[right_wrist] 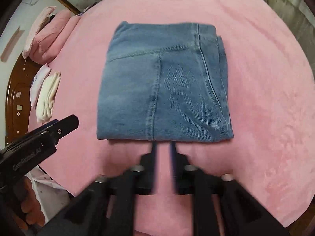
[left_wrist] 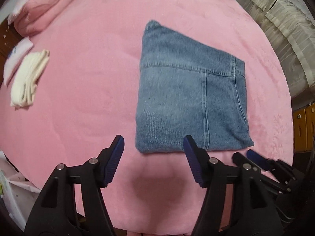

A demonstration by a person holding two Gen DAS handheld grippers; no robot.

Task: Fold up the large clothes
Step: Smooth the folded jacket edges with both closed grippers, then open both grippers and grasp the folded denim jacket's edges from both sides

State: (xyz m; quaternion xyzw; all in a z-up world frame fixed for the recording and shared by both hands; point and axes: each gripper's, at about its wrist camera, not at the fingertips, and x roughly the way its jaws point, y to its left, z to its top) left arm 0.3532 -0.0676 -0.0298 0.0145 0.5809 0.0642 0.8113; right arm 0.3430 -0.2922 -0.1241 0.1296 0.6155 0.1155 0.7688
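The jeans (right_wrist: 164, 82) lie folded into a compact, roughly square blue denim bundle, seams and stitching showing on top, flat on the pink bed (right_wrist: 265, 98). The bundle's slightly longer axis runs near to far; its far left corner tapers to a point. The left gripper (left_wrist: 153, 157) hovers at the near edge, fingers spread wide, holding nothing. The right gripper (right_wrist: 163, 147) sits just short of the near fold, fingers narrowly parted and empty. Folded white cloth (left_wrist: 27, 80) lies far left.
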